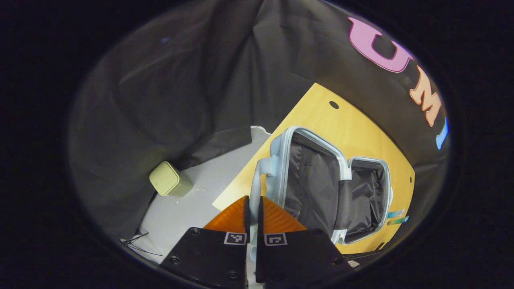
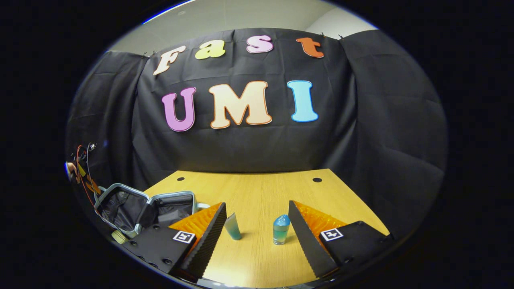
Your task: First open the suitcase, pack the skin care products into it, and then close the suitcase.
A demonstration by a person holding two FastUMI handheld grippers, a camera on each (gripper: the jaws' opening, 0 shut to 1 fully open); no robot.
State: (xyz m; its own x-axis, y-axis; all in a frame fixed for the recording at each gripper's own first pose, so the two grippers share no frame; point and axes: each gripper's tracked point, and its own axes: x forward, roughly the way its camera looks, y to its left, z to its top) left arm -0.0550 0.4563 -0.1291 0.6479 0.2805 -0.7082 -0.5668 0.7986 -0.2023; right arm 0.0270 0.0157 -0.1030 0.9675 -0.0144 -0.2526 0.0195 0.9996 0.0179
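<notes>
Clamping the open suitcase (image 1: pixel 321 176) handle (image 1: pixel 254 188), left hand-held gripper (image 1: pixel 253 214) — right hand-held gripper (image 2: pixel 257 218) (spread wide) flanks tube (image 2: pixel 232 226) and bottle (image 2: pixel 280 229).

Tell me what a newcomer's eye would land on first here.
The open suitcase lying on the wooden table, with the left gripper closed on its handle. Next, the tube and bottle standing on the table between the right gripper's open fingers.

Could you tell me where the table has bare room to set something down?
The wooden table is bare from its far edge down to the tube and bottle, and to the bottle's right. It is crowded at the left, where the open suitcase lies.
</notes>
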